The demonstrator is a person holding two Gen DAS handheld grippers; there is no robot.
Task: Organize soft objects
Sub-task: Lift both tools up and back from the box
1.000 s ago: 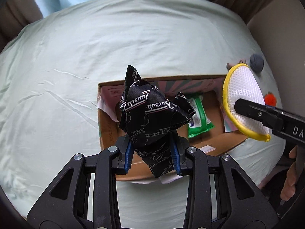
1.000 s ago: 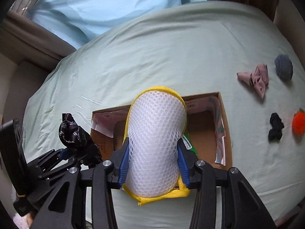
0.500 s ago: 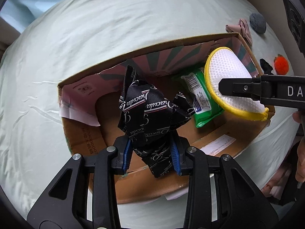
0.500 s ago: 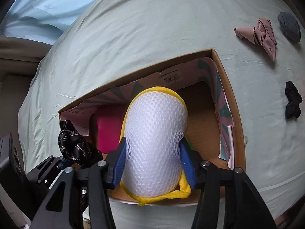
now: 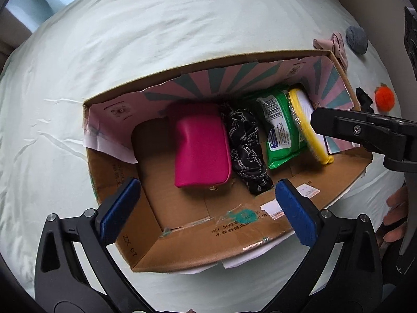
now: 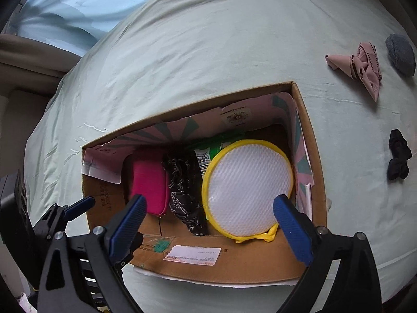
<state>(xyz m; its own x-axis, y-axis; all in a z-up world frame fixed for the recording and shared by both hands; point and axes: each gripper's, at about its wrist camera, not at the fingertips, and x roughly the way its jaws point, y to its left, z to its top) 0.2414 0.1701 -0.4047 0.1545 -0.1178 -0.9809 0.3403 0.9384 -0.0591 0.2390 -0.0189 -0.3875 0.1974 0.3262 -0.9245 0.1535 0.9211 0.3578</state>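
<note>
Blue-padded fingers of the left tool (image 5: pixel 206 208) stand spread wide and grip nothing; they hang above the near wall of the cardboard box (image 5: pixel 234 237). The right tool (image 6: pixel 208 224) is likewise spread and empty, poised over the box's near-right end. In the left wrist view the right tool shows as a black bar crossing the box's right corner.

Inside the box four soft items stand on edge side by side:
- magenta pouch (image 5: pixel 202 146) — leftmost, with bare box floor to its left;
- black printed cloth (image 5: pixel 247 154), bundled, touching the pouch;
- green wipes pack (image 5: pixel 281 130), just beside the cloth;
- white mesh bag with yellow rim (image 6: pixel 249 187) — rightmost, leaning against the wipes pack and close to the right wall.

The box's inner walls carry a pink-and-teal liner (image 5: pixel 234 78). The box rests on a pale green bed sheet (image 6: pixel 208 52).

On the sheet to the right of the box, well apart from it, lie a pink bow (image 6: pixel 361 69), a grey pad (image 6: pixel 400 54), a black scrunchie (image 6: pixel 397 157) and an orange pom-pom (image 5: pixel 384 99).
</note>
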